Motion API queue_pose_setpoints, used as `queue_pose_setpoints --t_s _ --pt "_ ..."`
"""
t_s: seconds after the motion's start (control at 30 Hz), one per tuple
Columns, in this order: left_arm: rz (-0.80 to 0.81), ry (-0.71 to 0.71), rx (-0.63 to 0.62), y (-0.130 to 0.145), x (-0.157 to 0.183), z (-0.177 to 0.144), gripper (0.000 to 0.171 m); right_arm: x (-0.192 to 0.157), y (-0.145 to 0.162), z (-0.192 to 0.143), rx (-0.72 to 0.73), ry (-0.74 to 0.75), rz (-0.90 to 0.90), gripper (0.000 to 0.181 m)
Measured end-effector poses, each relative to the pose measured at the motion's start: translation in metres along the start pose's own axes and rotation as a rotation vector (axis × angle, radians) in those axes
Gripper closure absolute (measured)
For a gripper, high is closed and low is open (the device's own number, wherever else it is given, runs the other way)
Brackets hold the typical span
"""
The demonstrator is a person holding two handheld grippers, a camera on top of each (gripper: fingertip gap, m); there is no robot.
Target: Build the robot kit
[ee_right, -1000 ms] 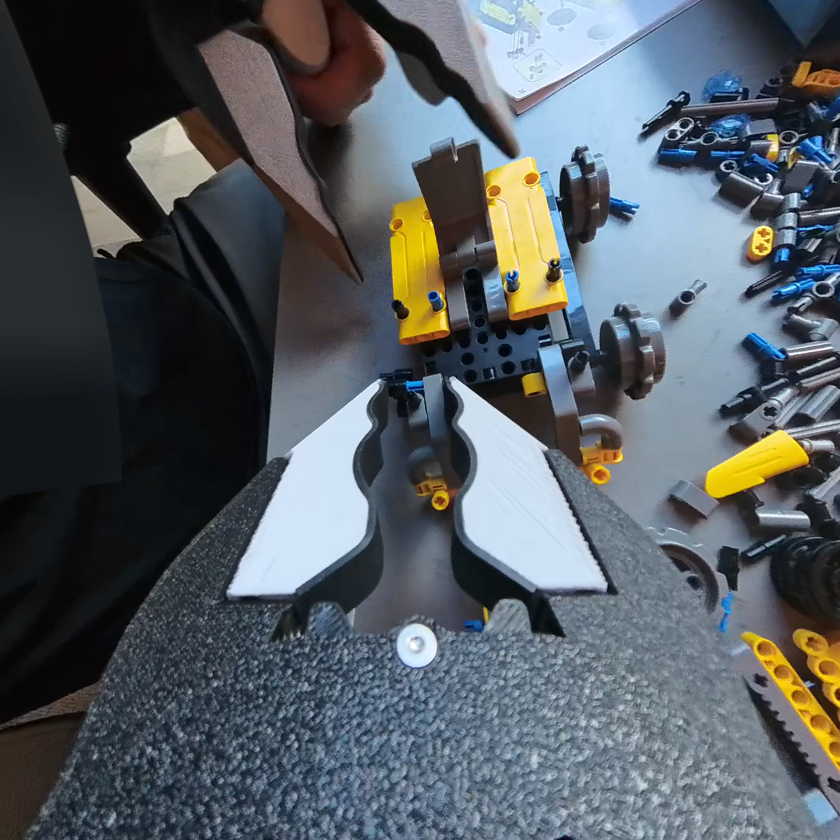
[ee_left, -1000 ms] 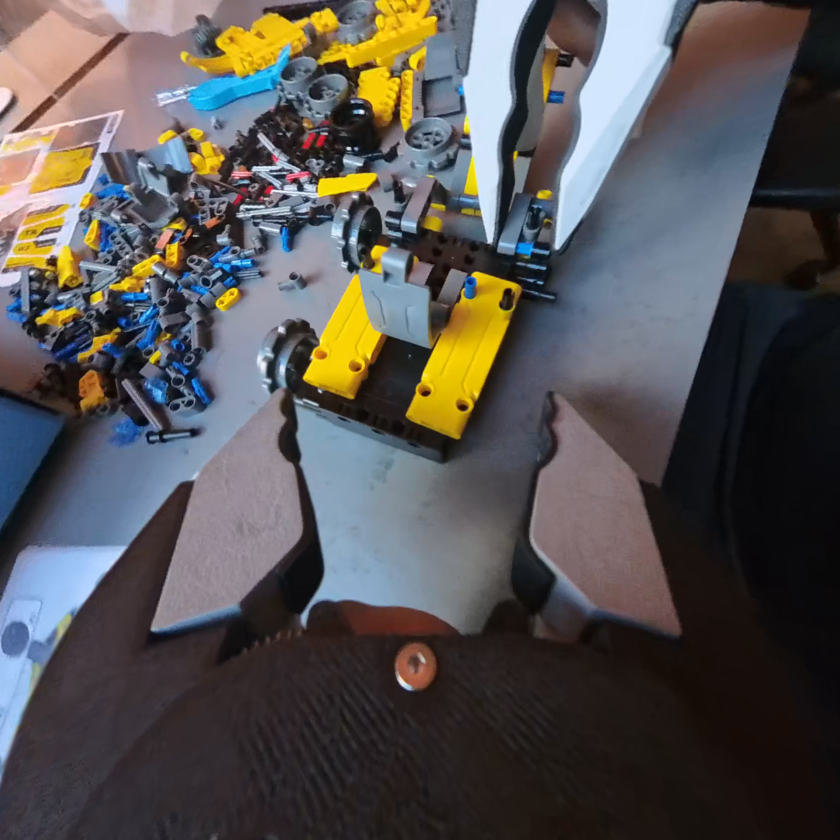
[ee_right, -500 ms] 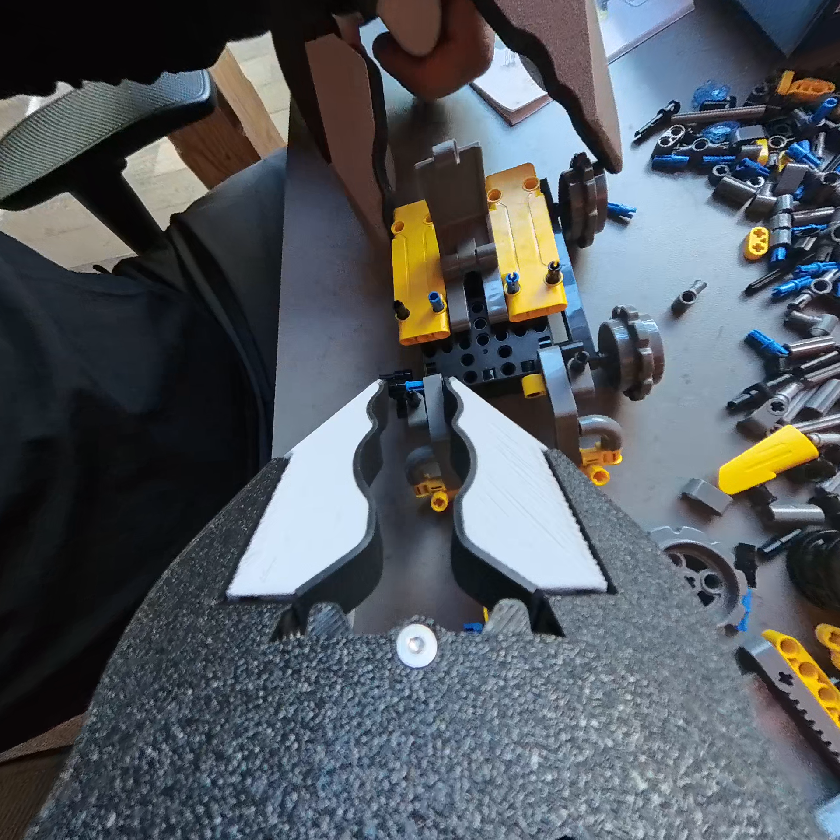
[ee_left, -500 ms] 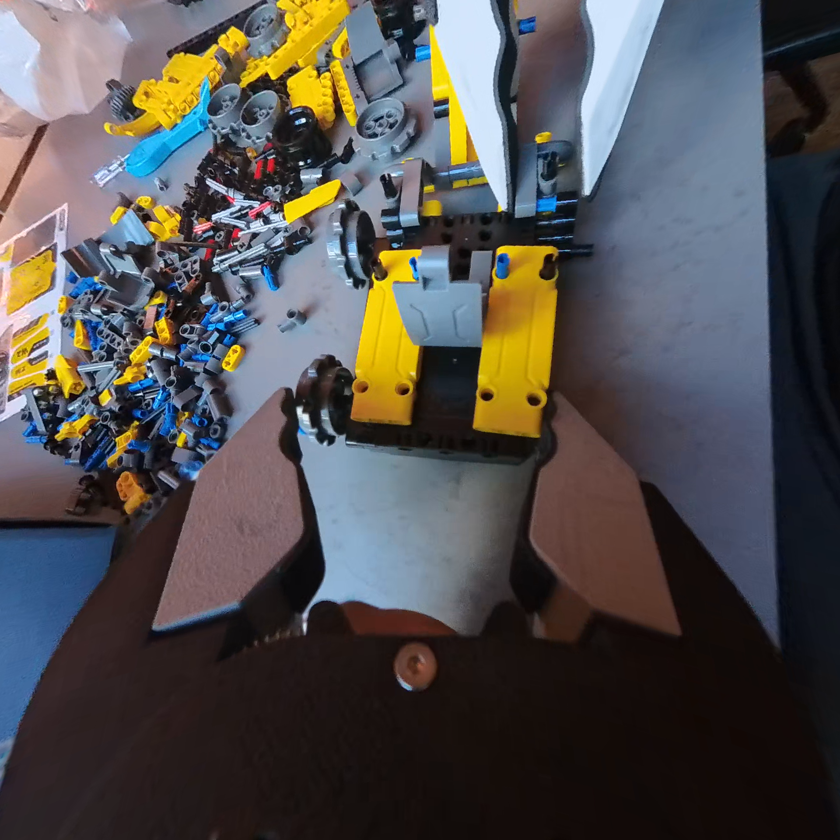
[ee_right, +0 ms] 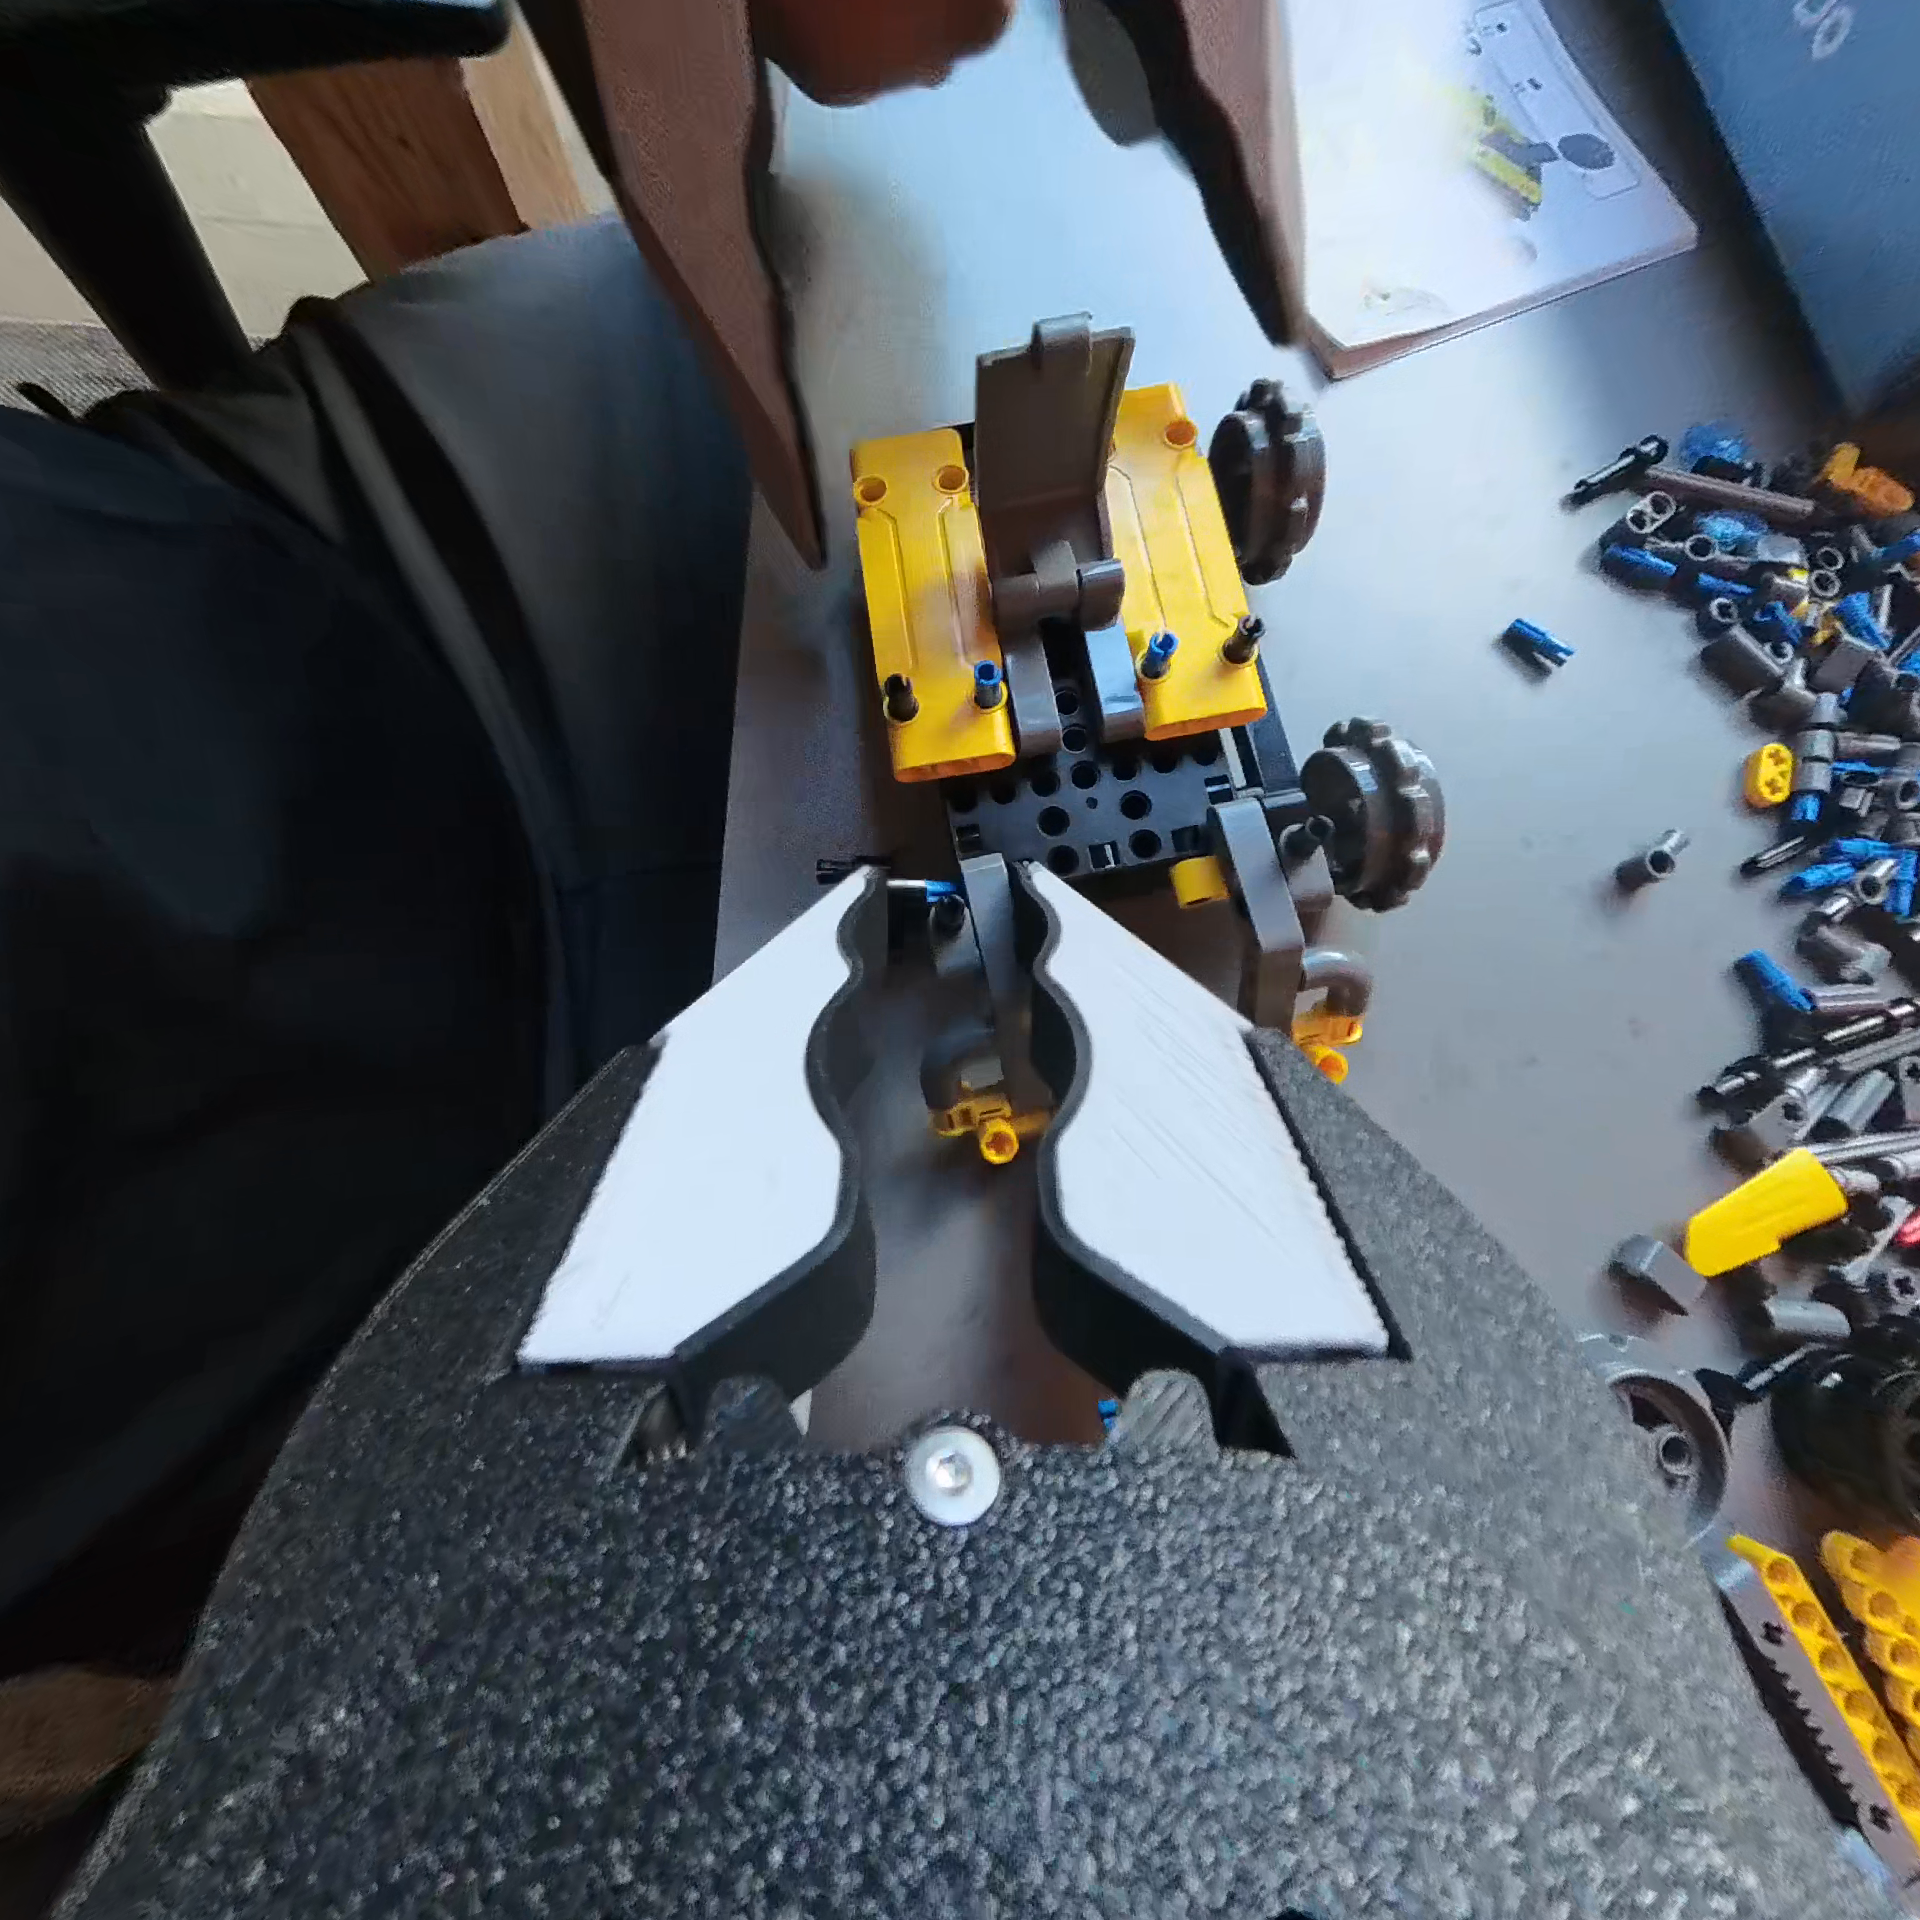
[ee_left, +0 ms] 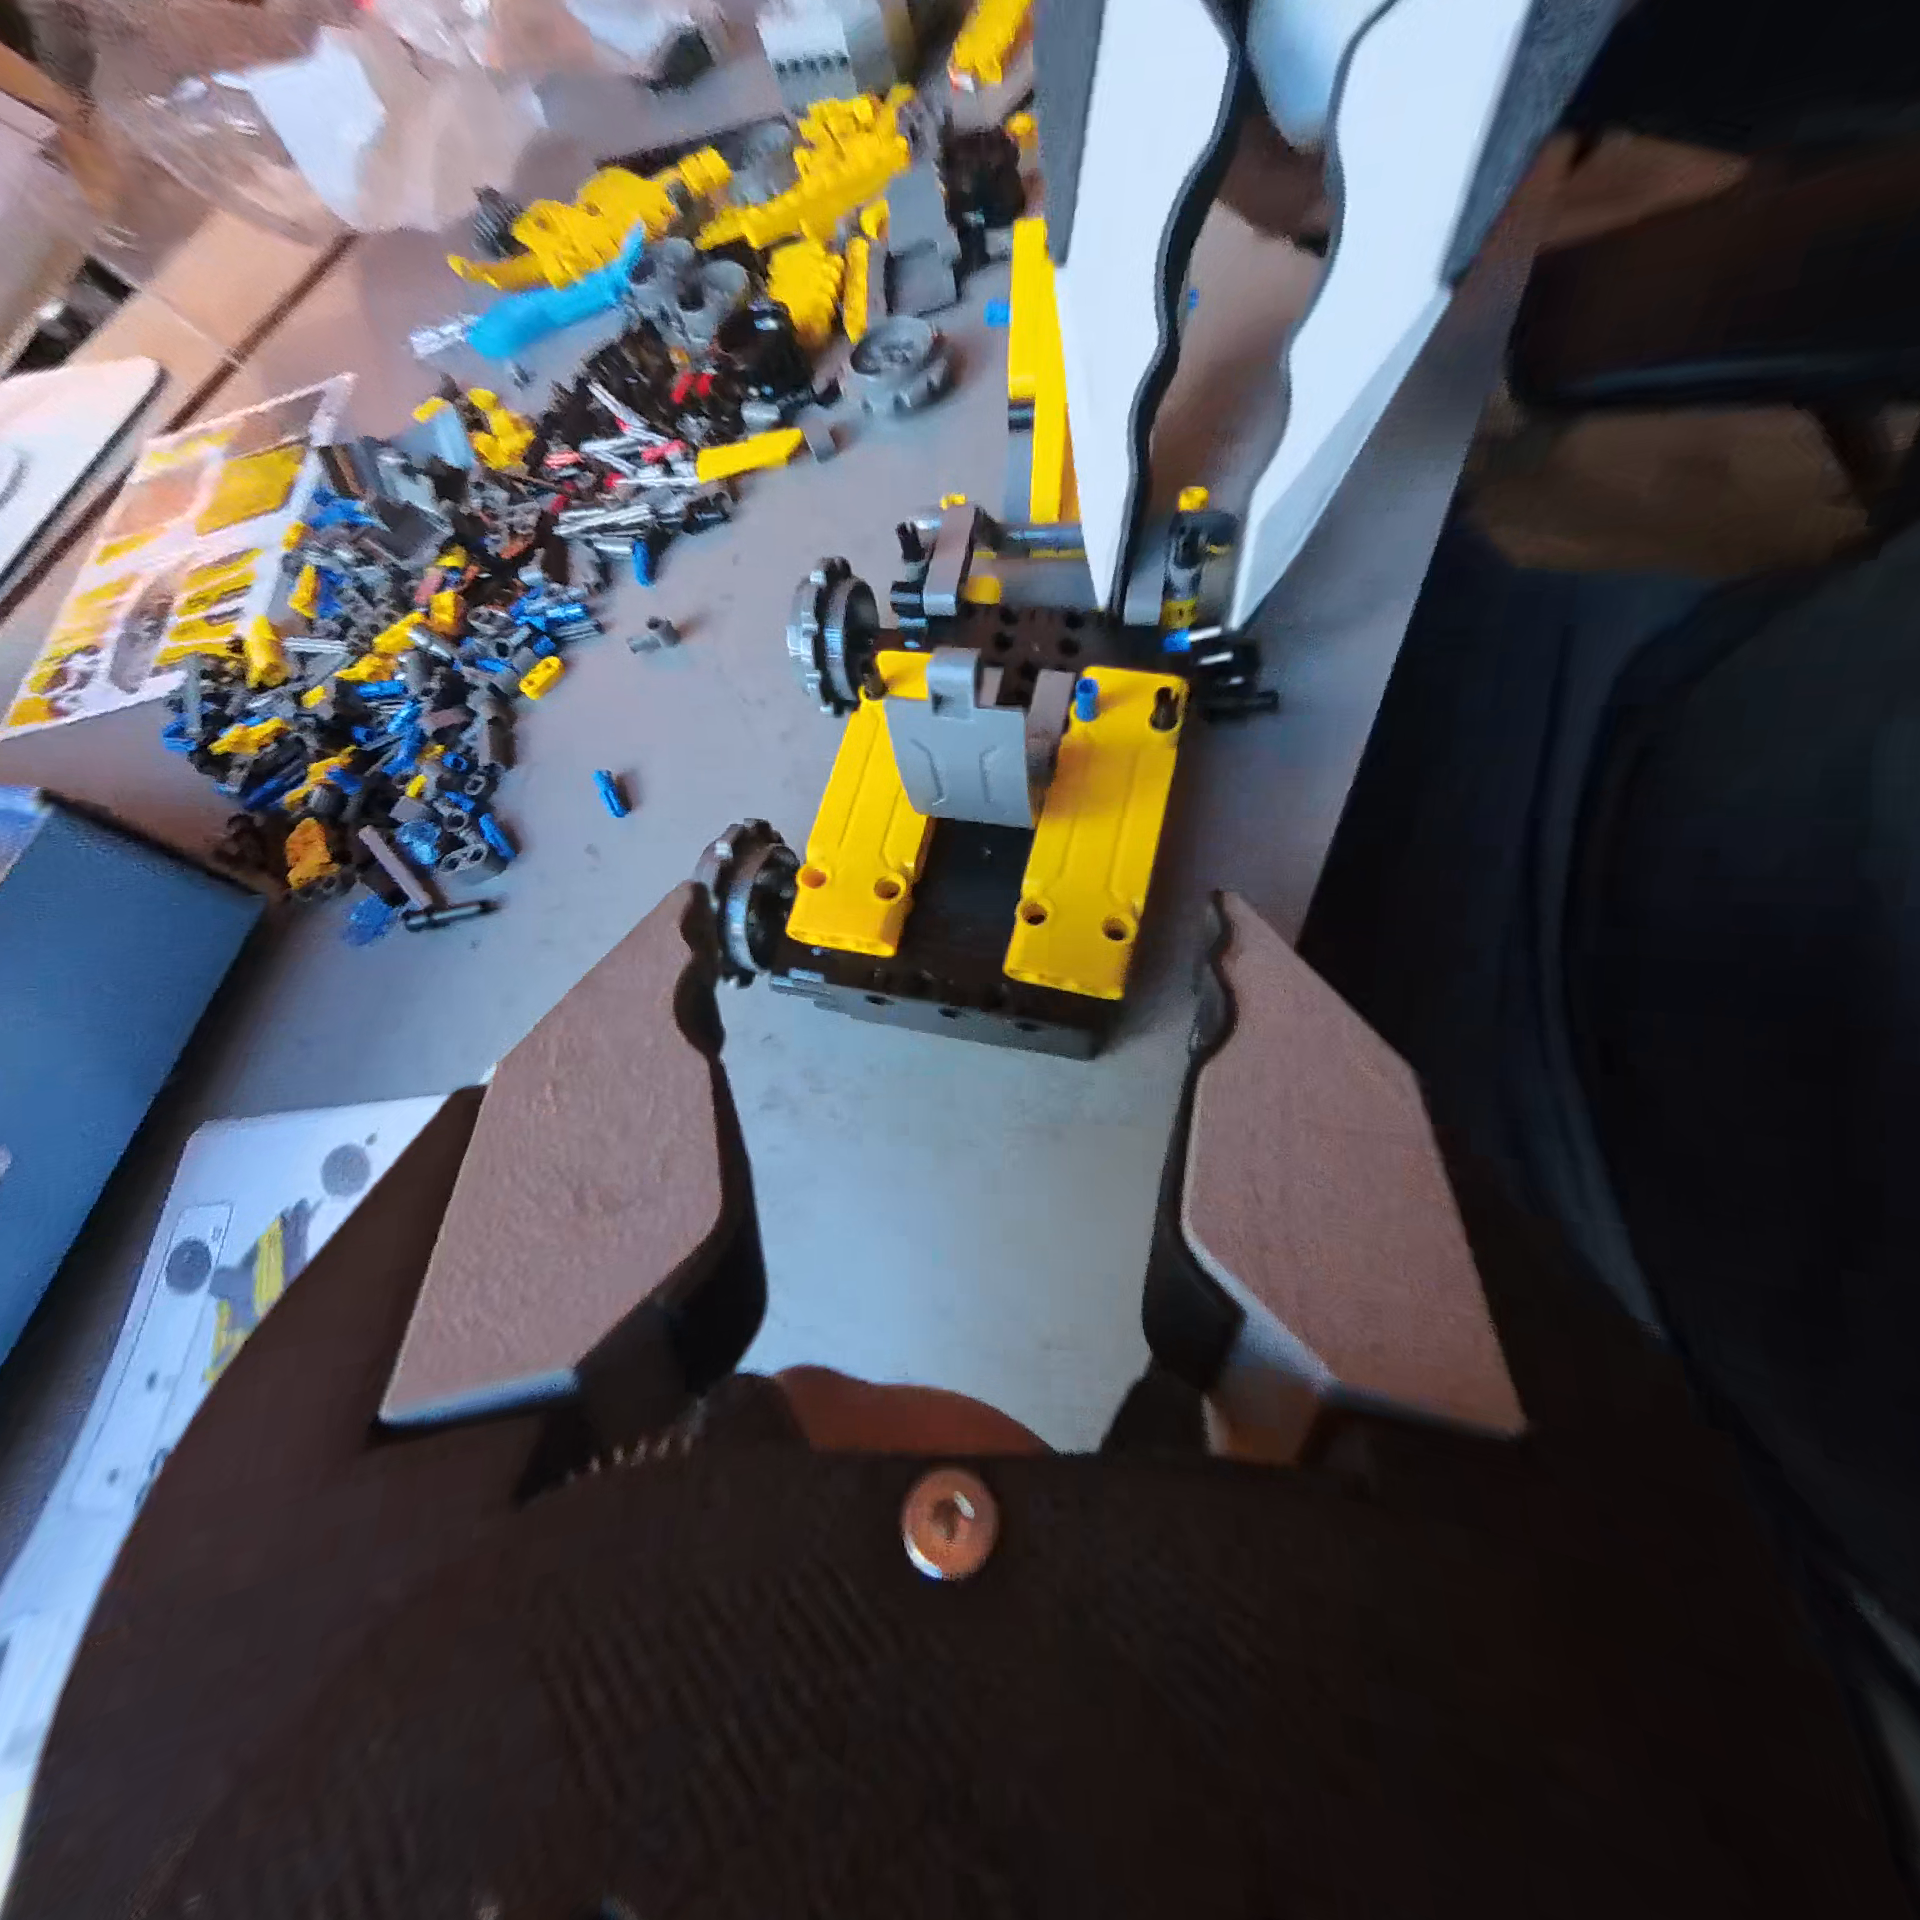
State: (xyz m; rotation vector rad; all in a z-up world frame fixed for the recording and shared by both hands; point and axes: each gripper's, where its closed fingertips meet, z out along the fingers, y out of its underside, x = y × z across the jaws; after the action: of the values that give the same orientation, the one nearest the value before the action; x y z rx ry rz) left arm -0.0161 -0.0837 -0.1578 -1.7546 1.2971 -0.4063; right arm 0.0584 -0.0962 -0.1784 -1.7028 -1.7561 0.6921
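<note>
Pinching a grey arm [ee_right: 1000, 966] of the yellow-black model [ee_left: 982, 831] near the tabletop's edge, your right gripper [ee_right: 945, 883] angles down; left gripper [ee_left: 951, 935] hovers spread wide, empty, at the model's opposite end.

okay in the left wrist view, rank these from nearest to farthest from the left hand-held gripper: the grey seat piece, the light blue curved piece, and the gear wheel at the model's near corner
Measured from the left hand-held gripper:
1. Gear wheel, right beside the tip of its left finger.
2. Grey seat piece, standing between the model's two yellow panels, farther ahead.
3. Light blue curved piece, far off to the upper left, among the loose parts.
</note>
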Motion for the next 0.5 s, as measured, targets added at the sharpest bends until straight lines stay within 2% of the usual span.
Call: queue_pose_setpoints --t_s 0.07,0.13,0.17,0.27,0.33,0.4,0.5 --pt "-0.059 -0.112 -0.005 0.000 -0.010 -0.010 0.087 0.000 0.000 0.000 0.018 -0.014 0.013 0.157" --pt "-0.155 -0.222 -0.022 0.000 -0.015 -0.020 0.106 0.001 0.000 -0.001 0.036 -0.028 0.021 0.158" --pt "-0.203 -0.259 -0.015 -0.003 -0.011 -0.023 0.112 0.001 0.000 -0.001 0.044 -0.029 0.025 0.158" --pt "-0.229 -0.234 0.046 -0.018 0.031 -0.015 0.130 0.001 -0.001 -0.001 0.078 -0.023 0.033 0.157" --pt "-0.176 -0.204 -0.002 -0.015 0.057 0.002 0.130 0.001 -0.001 -0.001 0.099 -0.010 0.030 0.157" --pt "-0.115 -0.215 -0.063 -0.006 0.066 0.017 0.131 0.002 -0.001 -0.001 0.103 0.026 0.011 0.157" --pt "-0.138 -0.184 -0.014 -0.016 0.064 0.009 0.124 0.006 0.001 -0.009 0.096 0.136 -0.013 0.151"
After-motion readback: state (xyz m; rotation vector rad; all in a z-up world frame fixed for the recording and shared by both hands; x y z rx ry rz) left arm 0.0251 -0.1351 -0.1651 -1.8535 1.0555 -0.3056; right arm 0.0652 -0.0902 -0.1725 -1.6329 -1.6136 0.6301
